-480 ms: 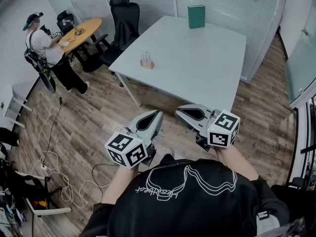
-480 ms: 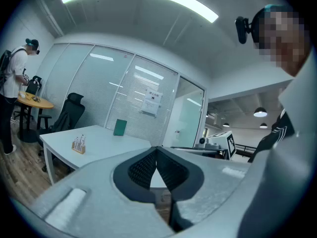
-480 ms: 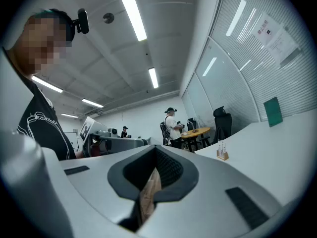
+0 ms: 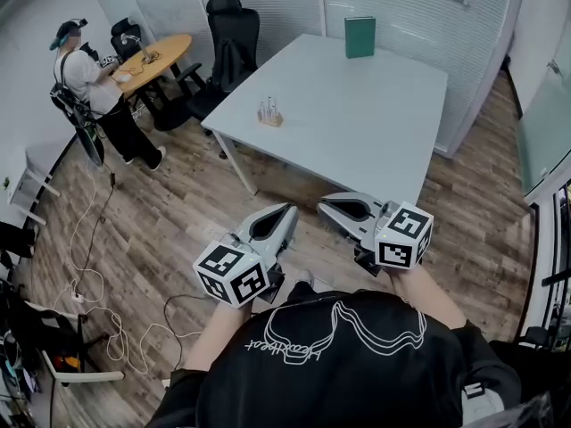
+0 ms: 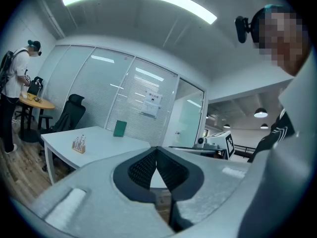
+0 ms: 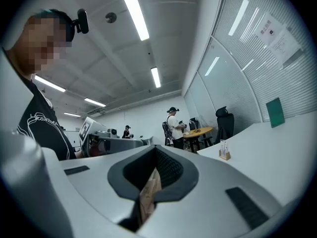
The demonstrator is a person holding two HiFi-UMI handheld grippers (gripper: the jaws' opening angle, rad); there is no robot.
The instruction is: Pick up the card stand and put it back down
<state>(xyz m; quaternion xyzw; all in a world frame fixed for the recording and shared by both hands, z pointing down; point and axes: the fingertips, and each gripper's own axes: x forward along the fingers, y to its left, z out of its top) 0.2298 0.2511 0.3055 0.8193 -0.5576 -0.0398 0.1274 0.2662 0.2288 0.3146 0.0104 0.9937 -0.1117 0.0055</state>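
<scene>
The card stand (image 4: 268,114) stood upright on the white table (image 4: 357,123), near the table's left edge and well apart from both grippers. It showed as a small wooden base with thin clear uprights set in it; whether any card sat in them was too small to tell. In the left gripper view the card stand (image 5: 79,144) stood alone on the tabletop, and in the right gripper view it (image 6: 225,150) stood near the table's edge.

At the far end of the same table a dark green book-like panel (image 4: 359,37) stood upright, well apart from the stand. A black office chair (image 4: 230,38) stood at the table's far left corner. Beyond it was a round wooden table (image 4: 152,56) with small items on it that could not be made out, and a person (image 4: 89,83) stood beside it. White cables (image 4: 98,310) trailed over the wood floor (image 4: 178,212) at the left.

A strip of that floor lay between the table's near edge and the grippers. The left gripper (image 4: 287,208) was held level in front of the person's chest, its jaws pressed together with nothing in them; its own view showed the ribbed pads (image 5: 143,165) meeting at the tip. The right gripper (image 4: 323,201) was held just beside it, its jaws likewise closed on nothing, pads (image 6: 168,167) touching at the tip.
</scene>
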